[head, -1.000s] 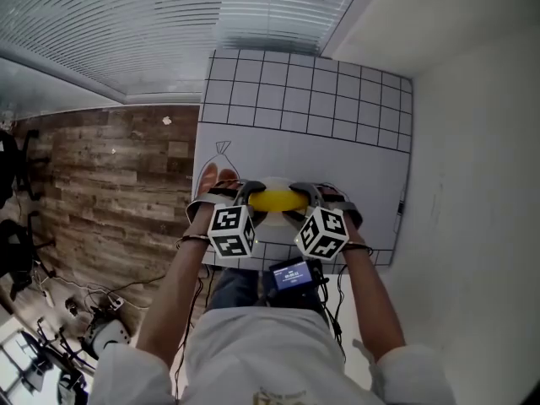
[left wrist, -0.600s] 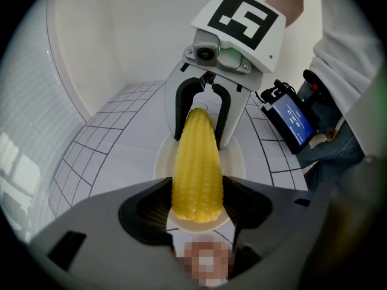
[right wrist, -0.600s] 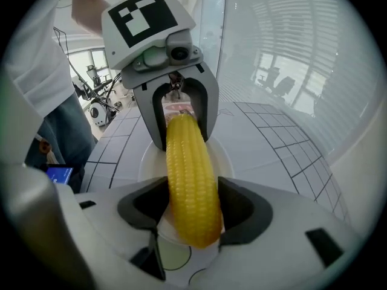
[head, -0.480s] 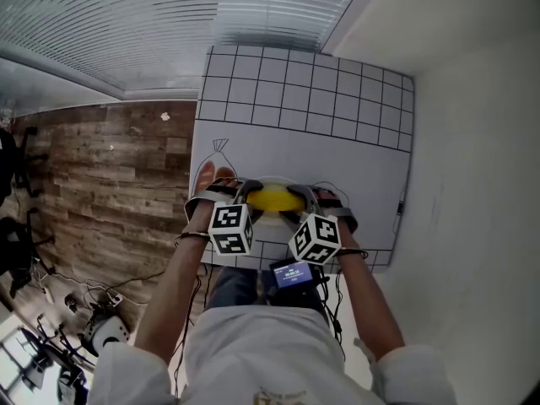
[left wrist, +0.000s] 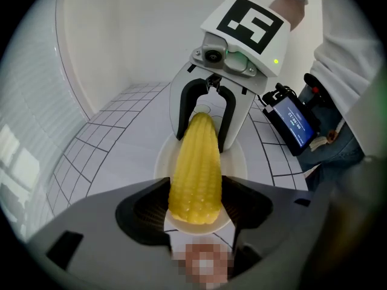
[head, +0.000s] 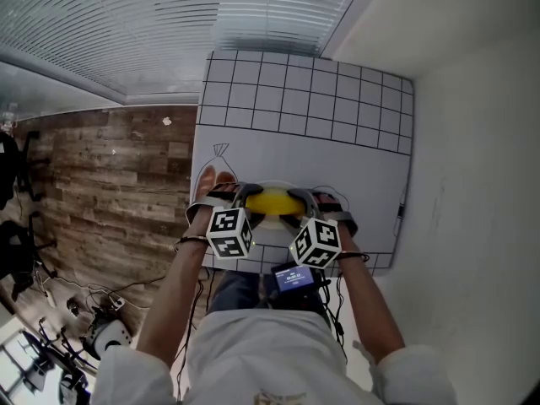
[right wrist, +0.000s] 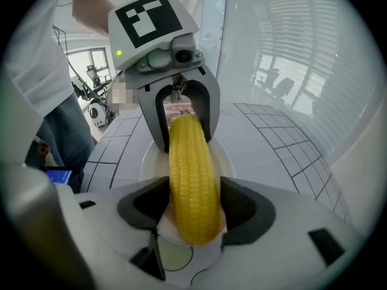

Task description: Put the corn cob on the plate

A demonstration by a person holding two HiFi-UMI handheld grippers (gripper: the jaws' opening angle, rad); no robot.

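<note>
Jaws of the left gripper (left wrist: 195,203) and right gripper (right wrist: 194,207) clamp the corn cob (head: 270,201); best lowered level onto the plate (left wrist: 237,162).

Slatted window blinds (head: 169,24) fill the upper left of the head view, with a wood-plank floor (head: 110,184) below them — dark chairs (head: 15,243) and loose cables (head: 89,295) at its left edge. A white table (head: 304,99) ruled with a black grid stands mid-frame, beside a plain white wall (head: 472,142) on the right.
</note>
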